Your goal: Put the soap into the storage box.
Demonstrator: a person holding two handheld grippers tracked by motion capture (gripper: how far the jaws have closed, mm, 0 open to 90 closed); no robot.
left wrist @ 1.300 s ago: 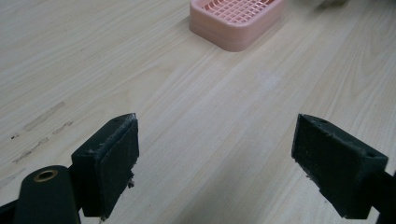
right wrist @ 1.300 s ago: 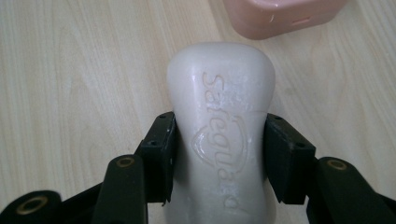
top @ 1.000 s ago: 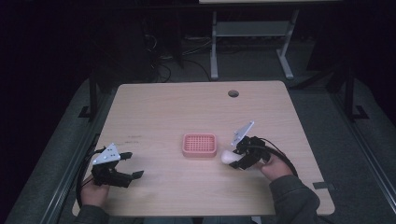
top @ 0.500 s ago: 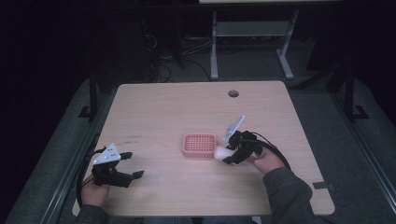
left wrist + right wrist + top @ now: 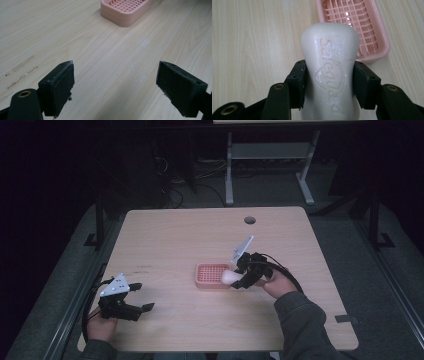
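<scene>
Since the earlier frame, right gripper (image 5: 235,281) carried the soap bar (image 5: 330,60), pinched lengthwise, leftward to the pink tray's (image 5: 210,274) right edge; left gripper (image 5: 136,298) waited spread.

Dim, dark-edged high view; bright, sharp, evenly lit gripper views.

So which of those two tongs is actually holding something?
The right tongs, clamped on the white soap bar beside the pink dish; the left tongs gape empty.

Dim room; light wood table (image 5: 175,235), grey floor (image 5: 340,215), metal frame (image 5: 265,155) behind.
</scene>
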